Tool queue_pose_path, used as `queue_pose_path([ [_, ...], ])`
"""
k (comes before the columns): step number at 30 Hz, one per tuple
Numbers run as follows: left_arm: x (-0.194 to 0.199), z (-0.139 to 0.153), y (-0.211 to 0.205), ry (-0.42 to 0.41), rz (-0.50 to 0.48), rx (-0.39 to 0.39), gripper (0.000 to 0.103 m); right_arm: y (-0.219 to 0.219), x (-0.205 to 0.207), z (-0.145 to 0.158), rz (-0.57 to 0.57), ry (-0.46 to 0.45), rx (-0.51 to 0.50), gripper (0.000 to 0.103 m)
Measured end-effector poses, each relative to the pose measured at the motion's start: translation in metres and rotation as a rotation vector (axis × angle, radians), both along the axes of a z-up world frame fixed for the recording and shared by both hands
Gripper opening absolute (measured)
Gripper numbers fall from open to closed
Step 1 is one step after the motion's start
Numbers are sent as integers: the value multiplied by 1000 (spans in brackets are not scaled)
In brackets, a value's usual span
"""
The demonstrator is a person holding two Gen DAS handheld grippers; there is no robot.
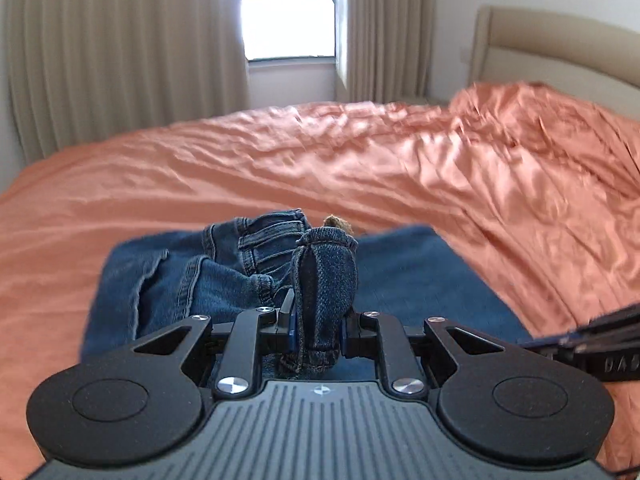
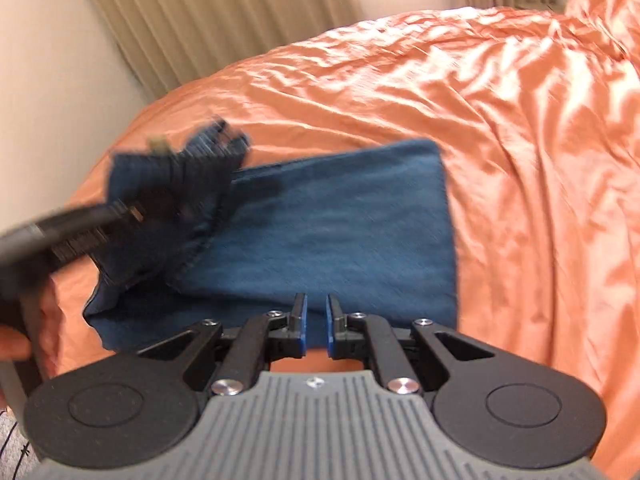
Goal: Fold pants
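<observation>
Here the left gripper (image 1: 316,320) is clamped on a bunched fold of the jeans (image 1: 248,264) above the orange bedspread (image 1: 360,160); the right gripper (image 2: 316,328) holds nothing, fingers nearly together.

The pants (image 1: 420,276) are dark blue jeans lying mostly flat on an orange bedspread as a folded, roughly rectangular panel. At one end the denim is bunched and lifted off the flat part, its seams and a hem showing, with a thick fold standing upright.
</observation>
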State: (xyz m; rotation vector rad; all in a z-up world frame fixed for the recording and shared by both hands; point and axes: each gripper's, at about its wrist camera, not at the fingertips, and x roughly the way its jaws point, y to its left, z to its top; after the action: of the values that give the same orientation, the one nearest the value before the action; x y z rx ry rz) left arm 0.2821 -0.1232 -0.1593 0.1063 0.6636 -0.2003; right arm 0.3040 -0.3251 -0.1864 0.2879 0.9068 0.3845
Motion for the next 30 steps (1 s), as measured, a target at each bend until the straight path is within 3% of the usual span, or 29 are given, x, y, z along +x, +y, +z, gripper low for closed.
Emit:
queue_pose_path([
  [2,-1,-21,-14,92,-12,30,21,-10,-5,-8,-6,20,15,5],
  [4,-4,-27,-11,130,6,-9,29,-16,-10,-13,-2,30,29,7],
  [5,-2,-25,-2,168,10,-68,35,-18,-11,-15,3,34,35,7],
  [7,7,-21,8,217,5,-180,59,-17,-10,-18,10,35,46,7],
  [9,17,-20,16,260,-9,-279,69,-16,-7,-18,13,31,68,7],
  [12,22,-9,28,285,-11,-377,70,-11,1,-13,14,19,103,15],
  [14,24,2,36,263,-14,-425,70,-6,9,-7,15,3,128,32],
  [19,29,28,69,187,57,-350,70,10,39,0,31,20,227,41],
  [22,38,32,94,149,124,-257,70,24,61,-3,30,49,273,57],
  [25,46,29,125,145,171,-254,70,37,86,-16,24,109,306,76],
  [30,55,17,167,155,233,-275,70,51,123,-52,-14,249,376,76],
])
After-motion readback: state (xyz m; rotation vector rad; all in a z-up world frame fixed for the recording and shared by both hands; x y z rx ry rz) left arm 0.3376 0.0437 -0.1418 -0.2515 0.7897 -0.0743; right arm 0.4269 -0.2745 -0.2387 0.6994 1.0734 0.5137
